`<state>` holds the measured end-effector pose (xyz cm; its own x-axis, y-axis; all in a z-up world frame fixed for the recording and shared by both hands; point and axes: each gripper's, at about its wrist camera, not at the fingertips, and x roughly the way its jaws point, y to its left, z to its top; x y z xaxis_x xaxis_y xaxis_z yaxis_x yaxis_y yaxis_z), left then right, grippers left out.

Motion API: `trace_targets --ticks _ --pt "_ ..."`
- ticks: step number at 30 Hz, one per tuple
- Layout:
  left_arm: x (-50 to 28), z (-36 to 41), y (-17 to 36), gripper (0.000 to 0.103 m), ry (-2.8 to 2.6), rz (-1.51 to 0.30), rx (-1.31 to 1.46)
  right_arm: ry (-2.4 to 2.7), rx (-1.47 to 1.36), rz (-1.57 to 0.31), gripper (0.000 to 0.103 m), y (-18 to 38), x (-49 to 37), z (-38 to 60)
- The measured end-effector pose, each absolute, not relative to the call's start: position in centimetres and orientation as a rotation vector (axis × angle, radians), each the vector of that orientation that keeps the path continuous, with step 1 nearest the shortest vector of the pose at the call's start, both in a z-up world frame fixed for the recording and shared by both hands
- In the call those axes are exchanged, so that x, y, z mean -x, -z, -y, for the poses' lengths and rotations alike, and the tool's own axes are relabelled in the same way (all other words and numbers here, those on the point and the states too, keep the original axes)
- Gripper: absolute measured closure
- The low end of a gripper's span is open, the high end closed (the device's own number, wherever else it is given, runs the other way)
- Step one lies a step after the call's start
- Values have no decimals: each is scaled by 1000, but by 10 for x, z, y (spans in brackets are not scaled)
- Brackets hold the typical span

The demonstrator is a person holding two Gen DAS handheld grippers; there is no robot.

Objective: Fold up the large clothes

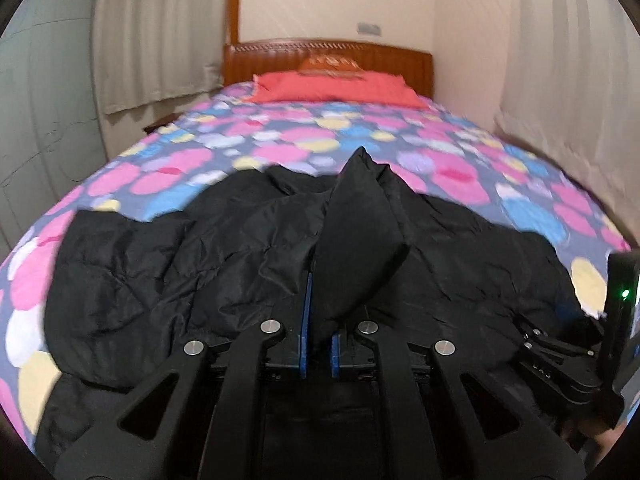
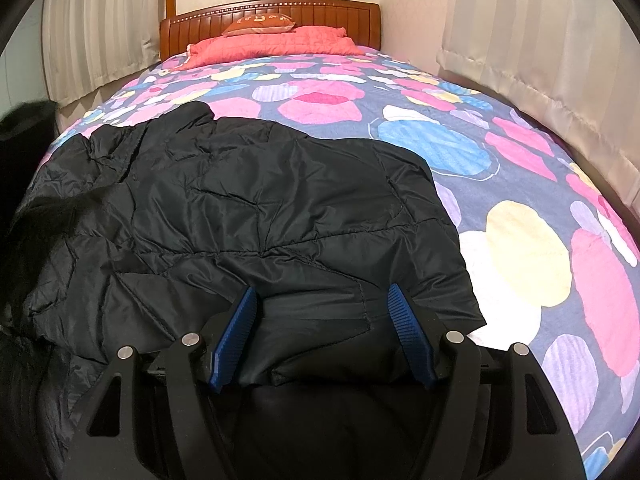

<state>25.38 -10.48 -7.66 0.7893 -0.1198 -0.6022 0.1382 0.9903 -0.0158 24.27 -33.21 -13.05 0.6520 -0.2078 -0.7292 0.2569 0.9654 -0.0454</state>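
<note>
A black puffy jacket (image 2: 248, 208) lies crumpled across the near end of the bed. My left gripper (image 1: 320, 308) is shut on a fold of the jacket (image 1: 360, 240), and that fold stands up in a peak above the blue pads (image 1: 305, 320). My right gripper (image 2: 324, 328) rests low on the jacket's near right edge. It is open, its blue pads (image 2: 236, 332) stand wide apart and their ribbed faces are bare. The hem lies loosely between them. The left view is blurred by motion.
The bed has a bedspread (image 2: 500, 168) with pink, blue and yellow blotches, a red pillow (image 2: 272, 44) and a wooden headboard (image 2: 340, 12). Curtains (image 2: 540, 48) hang close on both sides. The right gripper's body (image 1: 616, 320) shows at the left view's right edge.
</note>
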Motion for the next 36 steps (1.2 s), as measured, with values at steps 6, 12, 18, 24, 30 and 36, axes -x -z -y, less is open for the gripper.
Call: trace_targets --ticks 6,12,18,24,30,36 --pt "-255 133 92 77 172 -697 -111 262 -68 -817 34 131 -247 330" --pt "-237 126 73 45 206 -665 -60 259 -71 -820 33 131 -246 331" --pt "-209 90 49 42 198 -625 -46 246 -124 -828 33 113 -245 325" --pt "-196 40 41 37 103 -571 -67 125 -212 -788 33 82 -248 293" --pt "-203 -9 49 37 10 -595 -27 8 -251 -844 33 89 -283 244" --pt "-208 -35 56 36 -28 -619 -2 -71 -211 -885 75 101 -299 210"
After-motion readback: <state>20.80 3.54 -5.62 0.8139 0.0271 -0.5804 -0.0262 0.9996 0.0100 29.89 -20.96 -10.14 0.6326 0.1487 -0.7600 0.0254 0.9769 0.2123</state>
